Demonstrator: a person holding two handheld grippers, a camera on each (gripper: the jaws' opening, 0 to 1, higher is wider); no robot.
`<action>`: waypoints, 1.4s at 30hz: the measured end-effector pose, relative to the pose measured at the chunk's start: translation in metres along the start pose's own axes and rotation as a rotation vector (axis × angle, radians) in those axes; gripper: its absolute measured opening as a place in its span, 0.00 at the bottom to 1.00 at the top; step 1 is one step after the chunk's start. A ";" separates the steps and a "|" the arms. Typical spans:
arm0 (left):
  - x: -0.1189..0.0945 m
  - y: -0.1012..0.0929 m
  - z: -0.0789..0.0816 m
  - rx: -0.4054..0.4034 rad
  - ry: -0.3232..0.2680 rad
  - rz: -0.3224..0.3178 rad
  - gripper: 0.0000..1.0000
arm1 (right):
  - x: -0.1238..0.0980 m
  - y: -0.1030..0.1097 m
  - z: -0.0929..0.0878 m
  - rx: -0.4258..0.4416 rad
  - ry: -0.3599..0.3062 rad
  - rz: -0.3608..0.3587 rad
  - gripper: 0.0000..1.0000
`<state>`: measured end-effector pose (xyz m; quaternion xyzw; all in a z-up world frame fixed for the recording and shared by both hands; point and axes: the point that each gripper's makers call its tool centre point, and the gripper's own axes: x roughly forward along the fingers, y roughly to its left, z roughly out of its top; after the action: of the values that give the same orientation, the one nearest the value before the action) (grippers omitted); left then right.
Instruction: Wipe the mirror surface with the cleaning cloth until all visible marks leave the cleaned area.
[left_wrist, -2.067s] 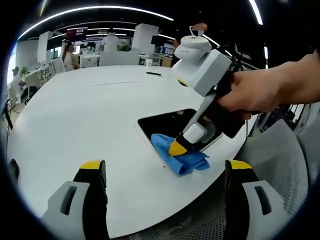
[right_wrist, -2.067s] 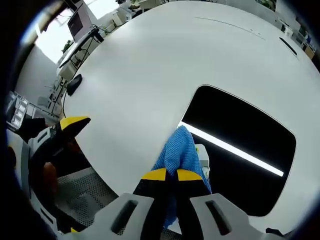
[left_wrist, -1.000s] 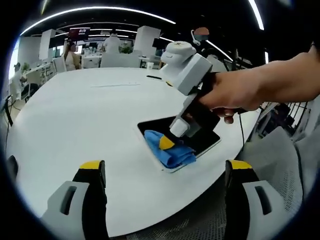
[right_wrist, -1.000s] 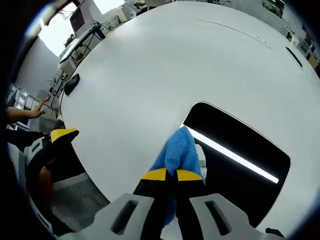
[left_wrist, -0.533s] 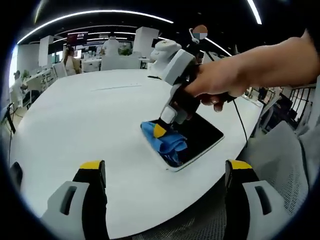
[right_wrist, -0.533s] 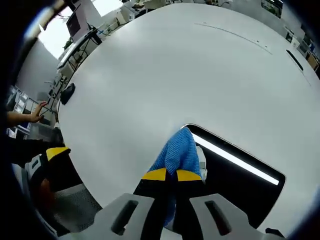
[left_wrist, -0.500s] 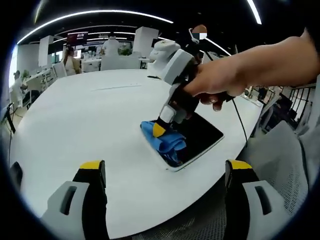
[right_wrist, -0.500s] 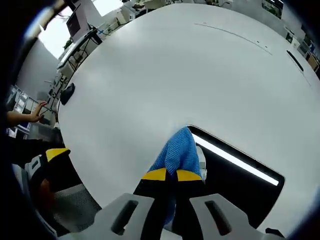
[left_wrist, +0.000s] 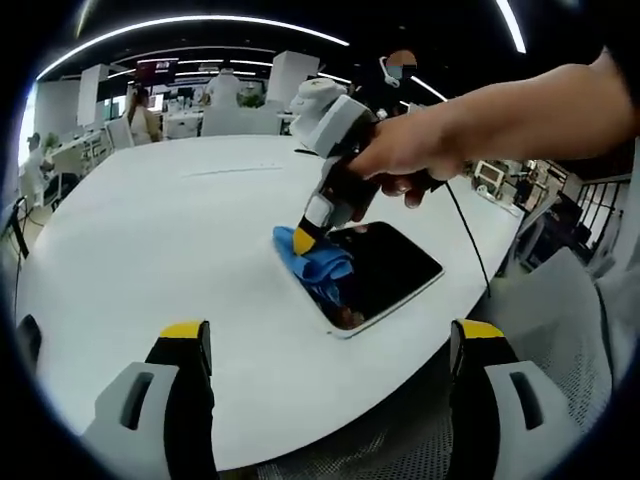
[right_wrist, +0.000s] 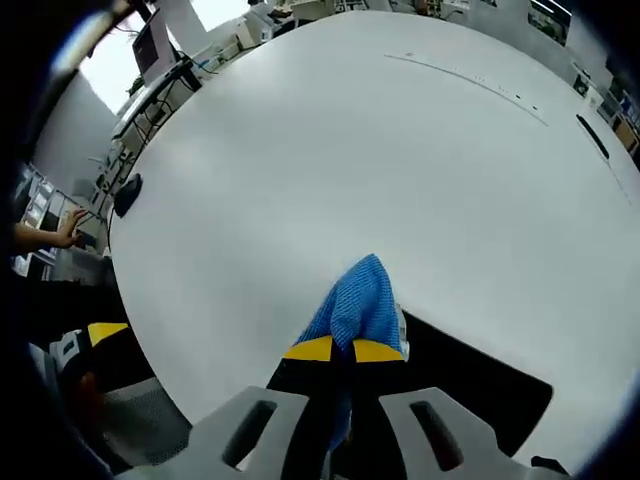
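Right gripper (left_wrist: 300, 240), jaws clamped on the cloth (left_wrist: 318, 268), had dragged it across to the mirror's (left_wrist: 385, 272) far edge; wiping likely mid-pass. Left gripper (left_wrist: 330, 345) hung back, jaws wide, empty.

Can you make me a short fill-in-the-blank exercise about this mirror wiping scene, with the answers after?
1. The right gripper is shut on a cleaning cloth whose colour is ____.
2. The mirror lies flat on a table whose colour is ____.
3. The left gripper holds nothing and its jaws are ____.
4. In the left gripper view, the cloth sits at the mirror's ____ end.

Answers: blue; white; open; left
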<state>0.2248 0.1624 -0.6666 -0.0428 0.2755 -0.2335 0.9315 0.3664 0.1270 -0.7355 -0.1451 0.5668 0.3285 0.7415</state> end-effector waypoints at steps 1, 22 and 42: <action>-0.001 0.000 0.000 0.002 -0.002 0.001 0.99 | 0.000 -0.001 0.001 0.000 -0.002 0.002 0.00; -0.009 0.004 -0.006 0.020 0.005 0.008 0.97 | 0.009 -0.013 0.017 -0.081 -0.011 -0.012 0.00; -0.007 0.006 -0.005 0.037 -0.001 0.018 0.99 | 0.000 -0.040 0.005 -0.059 -0.012 -0.032 0.00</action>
<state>0.2192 0.1712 -0.6686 -0.0233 0.2712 -0.2302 0.9343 0.3962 0.1001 -0.7407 -0.1740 0.5499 0.3342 0.7454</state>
